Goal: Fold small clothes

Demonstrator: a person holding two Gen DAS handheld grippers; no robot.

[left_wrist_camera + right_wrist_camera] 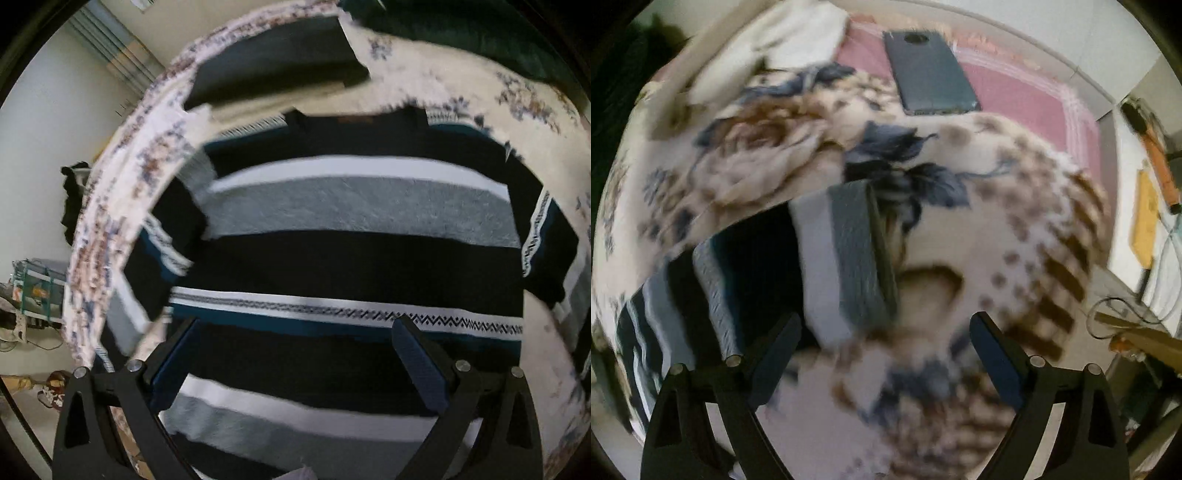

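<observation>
A striped sweater [354,206], black, grey, white and teal with a zigzag band, lies flat on a floral blanket [480,85]. Its collar points away from me and both sleeves lie out to the sides. My left gripper [295,332] hangs open and empty just above the sweater's lower body. In the right wrist view one striped sleeve [846,258] lies on the blanket [997,236], its cuff end toward the middle. My right gripper [886,328] is open and empty over the blanket, just below and right of that sleeve end.
A dark phone [931,74] lies on a pink cloth [1034,99] beyond the blanket. A dark folded item [273,55] sits above the sweater's collar. The blanket's edge [110,221] drops off to the left, with floor clutter [33,288] below. Cables and tools [1152,155] lie at far right.
</observation>
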